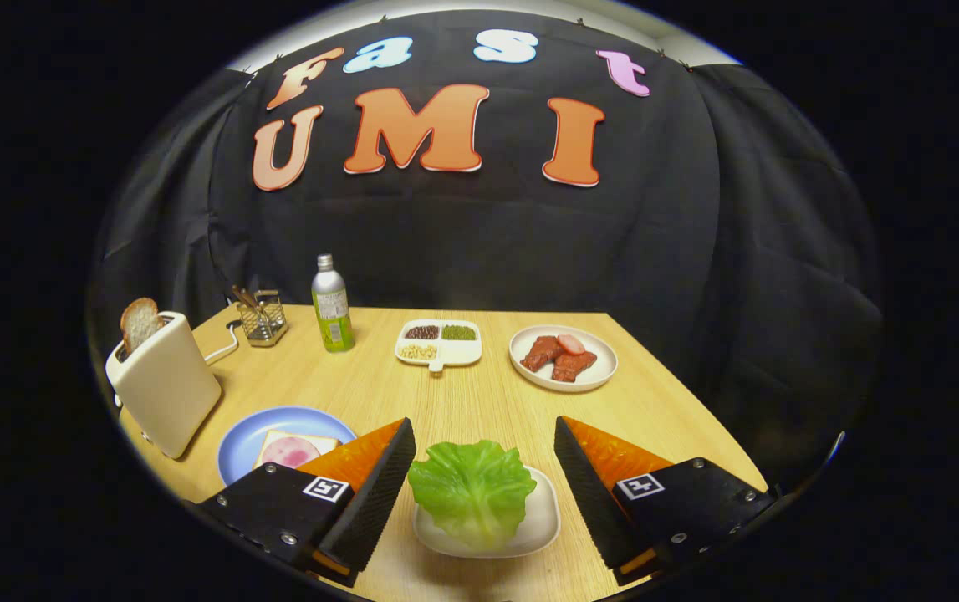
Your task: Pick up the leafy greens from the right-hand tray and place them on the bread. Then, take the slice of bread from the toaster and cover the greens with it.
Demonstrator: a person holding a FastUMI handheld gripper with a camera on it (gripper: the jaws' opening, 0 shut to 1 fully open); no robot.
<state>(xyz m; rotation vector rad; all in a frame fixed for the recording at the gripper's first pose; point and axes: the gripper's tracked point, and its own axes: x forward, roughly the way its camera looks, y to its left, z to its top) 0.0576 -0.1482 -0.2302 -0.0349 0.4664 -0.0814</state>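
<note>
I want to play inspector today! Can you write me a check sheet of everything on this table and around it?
Surface: wooden table, tidy.
Job's things: lettuce leaf on a small white tray; bread with a ham slice on a blue plate; toast slice standing up in the cream toaster.
Clutter: bottle, divided dish of beans, plate of meat pieces, wire holder.
Gripper: gripper open, fingers either side of the lettuce, not touching it.
Cables: white cord behind the toaster.
Surroundings: black cloth wall.
</note>
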